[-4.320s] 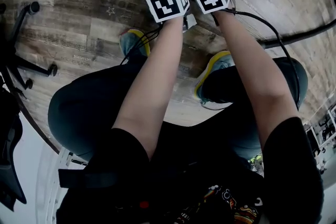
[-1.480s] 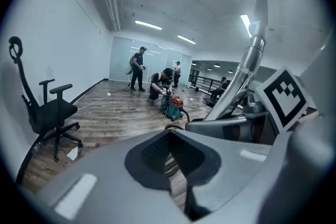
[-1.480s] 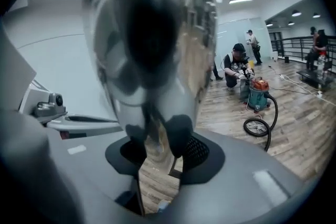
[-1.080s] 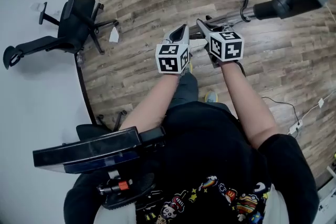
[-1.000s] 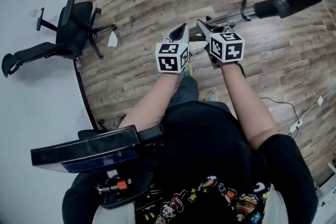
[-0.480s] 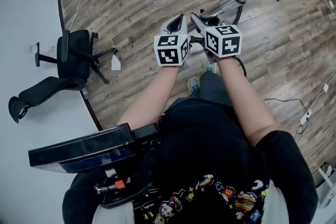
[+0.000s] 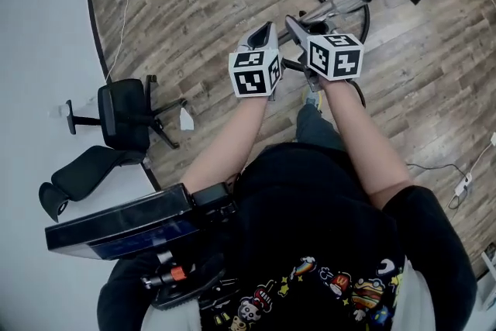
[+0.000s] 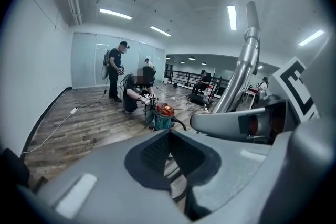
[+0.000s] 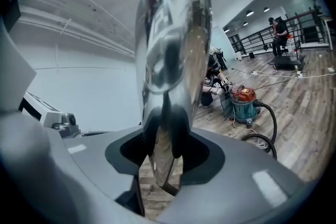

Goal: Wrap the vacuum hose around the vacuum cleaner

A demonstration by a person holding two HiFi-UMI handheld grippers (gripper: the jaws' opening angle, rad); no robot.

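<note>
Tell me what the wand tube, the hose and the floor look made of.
Wand tube: polished metal, likely chrome; it mirrors the room.
Hose: black and matte, probably flexible plastic or rubber, since it lies in curved loops.
Floor: wood-look planks with grain and seams; real wood or laminate is unclear.

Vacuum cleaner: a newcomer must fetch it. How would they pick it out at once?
Look across the wood floor to the far end, where a person crouches. The vacuum cleaner stands beside them: a squat teal drum with an orange-red lid and a black hose leaving its side.
</note>
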